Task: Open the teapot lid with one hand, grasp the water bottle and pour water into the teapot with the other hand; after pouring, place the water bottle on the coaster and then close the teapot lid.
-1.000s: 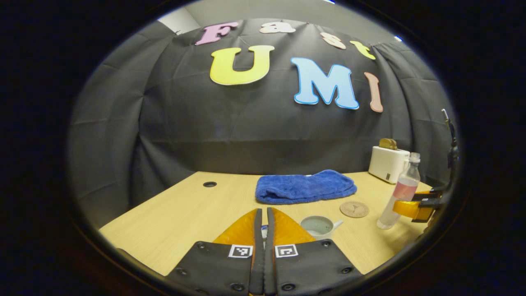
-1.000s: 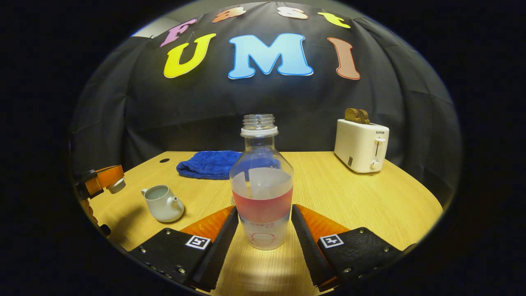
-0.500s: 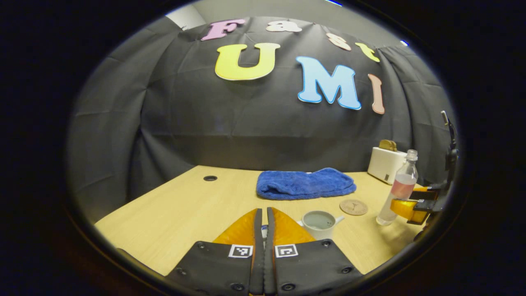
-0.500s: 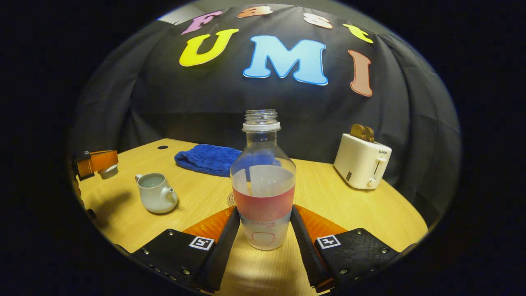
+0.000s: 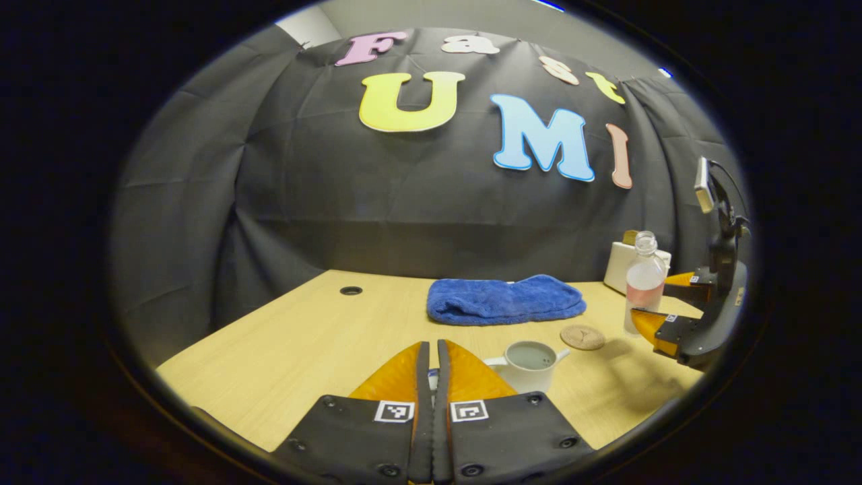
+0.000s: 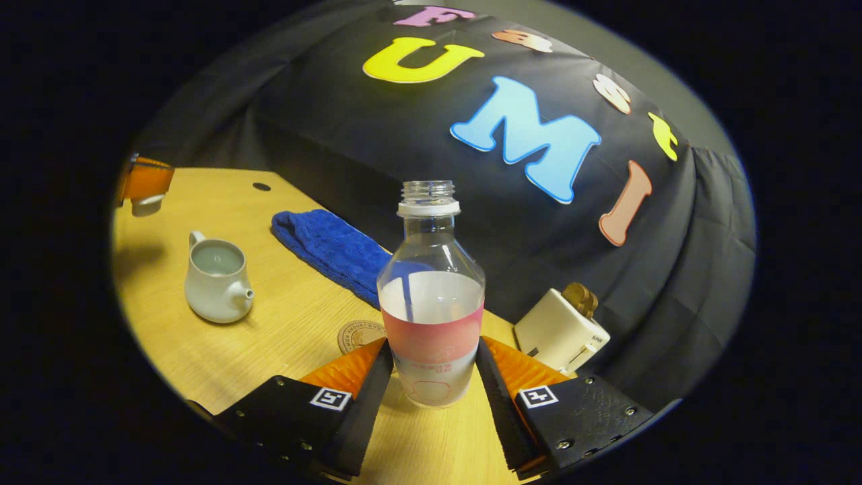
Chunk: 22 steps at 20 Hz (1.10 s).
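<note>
Showing: one moment of the pouring task, seen from both gripper views.
Bottle: uncapped water bottle (image 6: 431,296), part full, upright between the fingers of the right gripper (image 6: 431,377), both of which press on its lower body; in the left gripper view the same bottle (image 5: 643,283) stands at far right, past the coaster.
Teapot: pale teapot (image 6: 217,276) on the counter (image 6: 283,316), lid off, liquid visible inside; in the left gripper view the teapot (image 5: 528,364) sits just right of the fingers.
Lid: a small pale lid (image 6: 145,204) is held in the left gripper (image 6: 147,183), at the edge of the right gripper view; in its own view the left gripper (image 5: 431,377) has its fingers nearly together.
Coaster: round coaster (image 5: 582,337) lies bare, between teapot and bottle.
Surroundings: blue towel (image 5: 505,300) behind the teapot; white toaster (image 6: 562,330) at the counter's far side.
</note>
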Each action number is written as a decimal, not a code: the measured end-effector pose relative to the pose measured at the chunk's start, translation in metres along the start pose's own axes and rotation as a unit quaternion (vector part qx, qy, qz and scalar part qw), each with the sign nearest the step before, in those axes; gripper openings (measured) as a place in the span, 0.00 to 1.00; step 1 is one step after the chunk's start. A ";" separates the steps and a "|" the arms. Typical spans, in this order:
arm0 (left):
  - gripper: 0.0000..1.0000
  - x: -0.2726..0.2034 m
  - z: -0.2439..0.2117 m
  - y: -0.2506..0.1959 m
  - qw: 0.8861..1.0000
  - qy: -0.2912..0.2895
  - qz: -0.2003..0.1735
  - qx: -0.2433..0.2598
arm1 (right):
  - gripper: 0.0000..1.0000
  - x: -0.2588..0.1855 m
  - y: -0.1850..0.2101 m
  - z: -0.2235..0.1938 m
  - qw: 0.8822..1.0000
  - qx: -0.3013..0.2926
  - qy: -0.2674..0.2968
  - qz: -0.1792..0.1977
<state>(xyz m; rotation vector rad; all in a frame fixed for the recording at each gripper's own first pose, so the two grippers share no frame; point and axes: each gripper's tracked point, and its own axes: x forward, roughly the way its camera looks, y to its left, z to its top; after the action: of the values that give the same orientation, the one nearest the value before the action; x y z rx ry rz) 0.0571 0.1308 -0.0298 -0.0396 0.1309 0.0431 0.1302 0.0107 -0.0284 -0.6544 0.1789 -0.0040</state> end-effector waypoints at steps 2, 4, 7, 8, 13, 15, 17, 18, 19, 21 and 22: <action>0.06 -0.001 -0.001 0.002 1.000 0.001 0.000 0.000 | 0.76 0.005 0.004 0.008 0.998 -0.056 -0.010 -0.010; 0.07 -0.001 -0.002 0.005 1.000 0.002 0.002 -0.002 | 0.76 0.008 0.010 0.017 0.994 -0.108 -0.023 -0.017; 0.06 -0.002 -0.005 0.008 1.000 0.005 0.003 -0.005 | 0.76 0.011 0.022 0.029 0.984 -0.174 -0.041 -0.022; 0.05 -0.003 -0.006 0.010 1.000 0.005 0.005 -0.005 | 0.76 0.012 0.025 0.031 0.980 -0.193 -0.046 -0.022; 0.05 -0.005 -0.008 0.017 1.000 0.010 0.010 -0.004 | 0.76 0.017 0.043 0.039 0.954 -0.290 -0.069 -0.028; 0.05 -0.005 -0.010 0.021 1.000 0.012 0.011 -0.005 | 0.75 0.018 0.045 0.044 0.939 -0.331 -0.082 -0.040; 0.06 -0.005 -0.011 0.022 1.000 0.014 0.012 -0.005 | 0.75 0.019 0.047 0.048 0.925 -0.366 -0.093 -0.049; 0.06 -0.005 -0.013 0.023 1.000 0.015 0.012 -0.005 | 0.75 0.018 0.049 0.047 0.918 -0.380 -0.098 -0.053; 0.06 -0.004 -0.014 0.024 1.000 0.017 0.012 -0.006 | 0.75 0.019 0.051 0.048 0.913 -0.392 -0.101 -0.056; 0.06 -0.004 -0.016 0.025 1.000 0.019 0.013 -0.006 | 0.75 0.017 0.053 0.046 0.903 -0.411 -0.106 -0.060; 0.07 -0.004 -0.018 0.026 1.000 0.020 0.013 -0.006 | 0.75 0.018 0.054 0.047 0.898 -0.421 -0.109 -0.064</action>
<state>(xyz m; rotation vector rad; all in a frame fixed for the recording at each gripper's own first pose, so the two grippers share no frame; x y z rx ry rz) 0.0493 0.1557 -0.0480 -0.0516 0.1704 0.0699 0.1527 0.0808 -0.0277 -1.5259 -0.0969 0.0224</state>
